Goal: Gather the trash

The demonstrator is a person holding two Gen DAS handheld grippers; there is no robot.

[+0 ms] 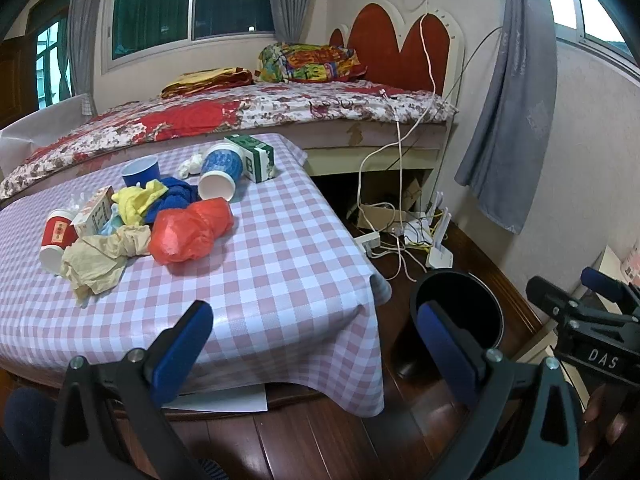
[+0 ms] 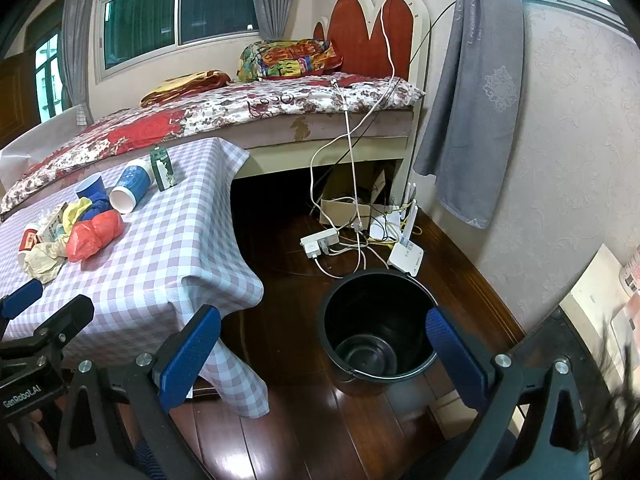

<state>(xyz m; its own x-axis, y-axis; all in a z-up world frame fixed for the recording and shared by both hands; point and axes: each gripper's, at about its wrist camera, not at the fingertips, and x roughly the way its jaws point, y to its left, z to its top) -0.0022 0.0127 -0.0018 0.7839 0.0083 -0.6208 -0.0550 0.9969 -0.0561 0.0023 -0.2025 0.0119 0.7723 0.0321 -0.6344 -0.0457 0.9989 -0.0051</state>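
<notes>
So the trash is all sitting in a heap on the checkered tablecloth (image 1: 280, 248), toward the far left side of the table: a red plastic bag (image 1: 190, 232) at the front of the pile, crumpled beige paper (image 1: 100, 256) just left of it, a red-and-white paper cup (image 1: 56, 238) tipped over at the left end, a small carton (image 1: 94, 210) behind that, and yellow (image 1: 140, 200) and blue (image 1: 176, 194) rags bunched in the middle. Further back I've got a dark blue cup (image 1: 140, 172) upright, a blue patterned cup (image 1: 220, 174) on its side with its mouth facing me, a white tissue wad (image 1: 191, 165), and a green-and-white box (image 1: 256, 156) touching that cup. The black bucket (image 2: 378, 324) is down on the wood floor just right of the table corner, empty as far as I can see. My left gripper (image 1: 316, 340) hangs over the near table edge, fingers spread wide, nothing in them. My right gripper (image 2: 324, 348) sits above the bucket, also wide apart and empty. Bed and a cable mess (image 2: 352, 240) are behind all that.
</notes>
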